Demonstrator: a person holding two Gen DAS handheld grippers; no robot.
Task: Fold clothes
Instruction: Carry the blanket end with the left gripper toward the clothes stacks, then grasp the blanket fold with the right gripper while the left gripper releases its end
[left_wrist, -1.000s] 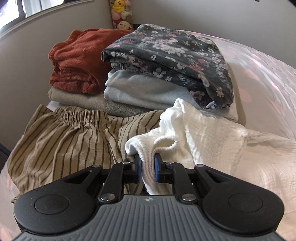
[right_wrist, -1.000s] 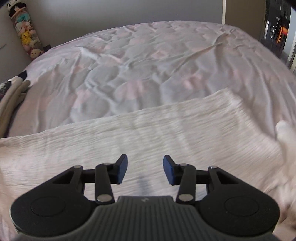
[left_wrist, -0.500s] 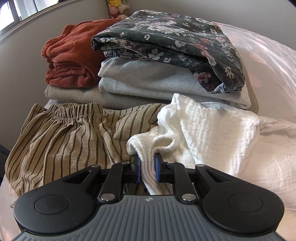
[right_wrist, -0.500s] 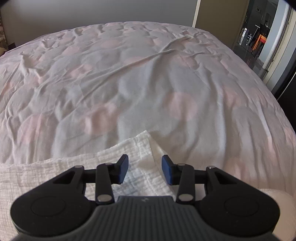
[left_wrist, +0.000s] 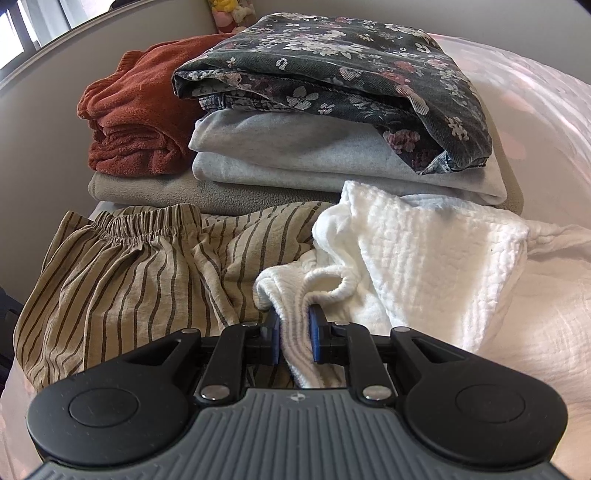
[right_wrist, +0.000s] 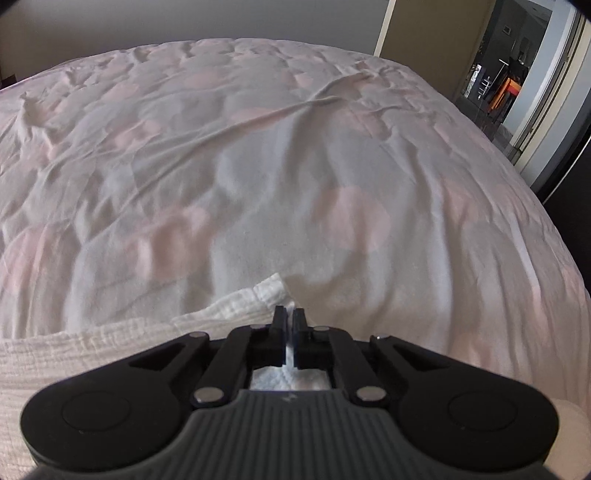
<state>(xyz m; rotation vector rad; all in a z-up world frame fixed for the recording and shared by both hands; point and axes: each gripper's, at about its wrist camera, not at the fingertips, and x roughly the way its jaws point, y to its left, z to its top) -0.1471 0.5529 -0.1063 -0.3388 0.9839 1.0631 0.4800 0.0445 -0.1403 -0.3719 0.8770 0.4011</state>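
Both hand-held grippers, the left hand-held gripper (left_wrist: 293, 338) and right hand-held gripper (right_wrist: 290, 334), are clamped on edges of the white crinkled cotton garment (left_wrist: 424, 266) lying on the pale pink bed (right_wrist: 258, 166), with a tan striped garment (left_wrist: 122, 273) at ten o'clock and folded clothes (left_wrist: 332, 110) stacked at twelve.

White crinkled garment (left_wrist: 436, 258); tan shorts (left_wrist: 122, 273) with brown stripes; dark floral jeans (left_wrist: 332, 70); rust-red towel (left_wrist: 136, 122); pale pink-blotched bedspread (right_wrist: 258, 166).
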